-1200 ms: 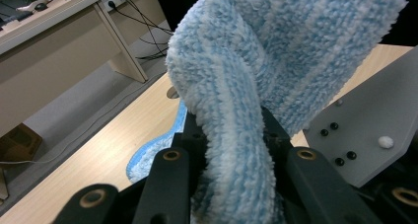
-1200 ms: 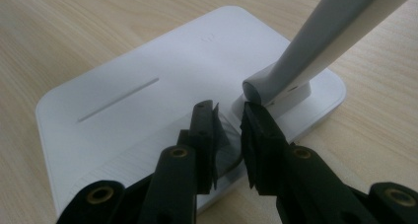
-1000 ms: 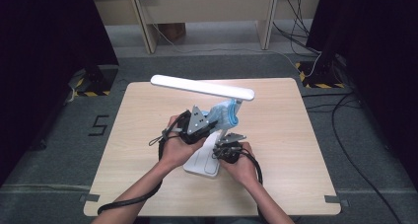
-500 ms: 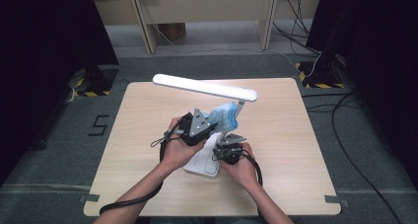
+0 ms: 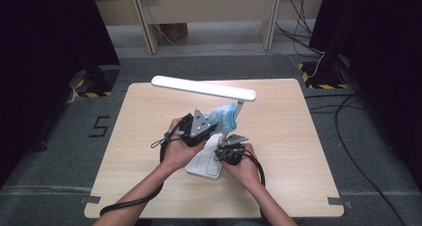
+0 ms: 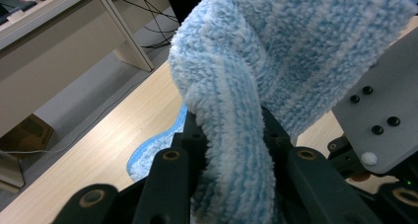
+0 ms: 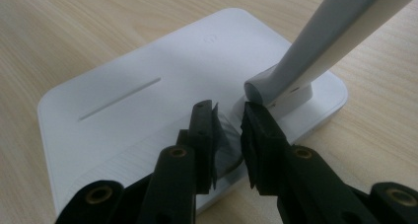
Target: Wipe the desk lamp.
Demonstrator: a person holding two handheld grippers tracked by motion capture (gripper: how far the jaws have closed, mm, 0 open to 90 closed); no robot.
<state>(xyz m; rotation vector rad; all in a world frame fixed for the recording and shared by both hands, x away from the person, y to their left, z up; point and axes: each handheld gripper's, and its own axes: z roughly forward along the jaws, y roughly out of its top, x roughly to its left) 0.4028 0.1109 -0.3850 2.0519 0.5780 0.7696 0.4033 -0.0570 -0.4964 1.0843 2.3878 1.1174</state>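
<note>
A white desk lamp stands mid-table, with a long head (image 5: 204, 89), a slanted arm (image 7: 335, 36) and a flat base (image 5: 204, 162). My left gripper (image 5: 211, 126) is shut on a fluffy blue-and-white cloth (image 5: 225, 116), which bunches against the lamp arm just under the head. In the left gripper view the cloth (image 6: 236, 86) is pinched between the jaws of the left gripper (image 6: 231, 130) and bulges above them. My right gripper (image 7: 227, 110) points down onto the base (image 7: 123, 100) beside the arm's foot. Its jaws stand a narrow gap apart with nothing between them.
The lamp head overhangs the table's back left part. Bare wooden tabletop (image 5: 298, 151) lies to the right and left of the lamp. Cables trail from both grippers toward the near edge. Desks and cables stand on the floor beyond the table.
</note>
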